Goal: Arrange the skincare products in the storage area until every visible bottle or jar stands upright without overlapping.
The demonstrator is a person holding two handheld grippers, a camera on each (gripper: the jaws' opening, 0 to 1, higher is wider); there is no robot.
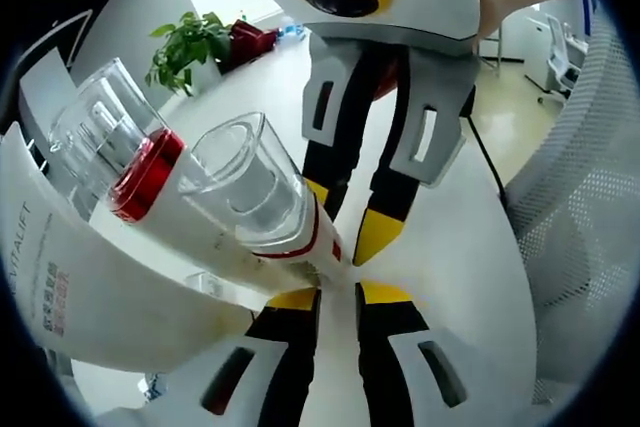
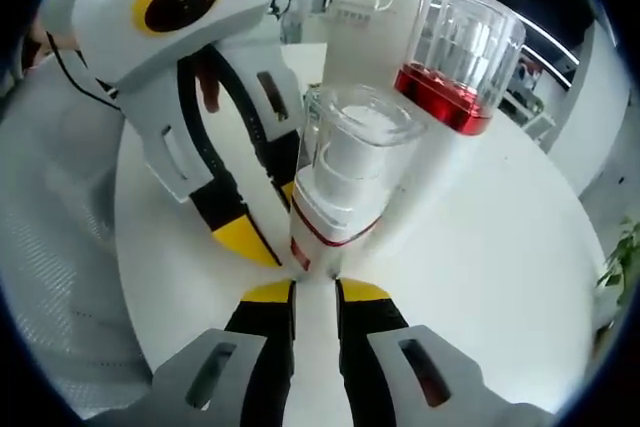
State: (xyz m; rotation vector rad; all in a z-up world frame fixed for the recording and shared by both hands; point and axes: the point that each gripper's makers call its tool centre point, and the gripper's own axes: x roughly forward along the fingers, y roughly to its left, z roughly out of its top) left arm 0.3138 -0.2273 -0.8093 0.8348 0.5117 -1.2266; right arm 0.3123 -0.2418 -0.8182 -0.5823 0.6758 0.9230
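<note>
Though light and stiff, clear-capped bottle [image 2: 345,182] on the white bench [image 2: 500,247] looks slick and tippy, so best gripped low on the white body; right gripper [image 2: 315,292] narrowly parted beneath it, left gripper [image 1: 335,295] narrow too, red-banded bottle [image 2: 455,57] just beyond.

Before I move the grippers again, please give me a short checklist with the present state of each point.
1. Small clear-capped bottle upright: cannot tell, both views tilt.
2. Red-collared bottle apart from the small one: not ok, they look pressed together.
3. Left gripper at the small bottle's base: ok.
4. Right gripper holding the base: cannot tell.
5. White tube visible behind: ok.
6. Bare table beside the bottles: ok.
</note>
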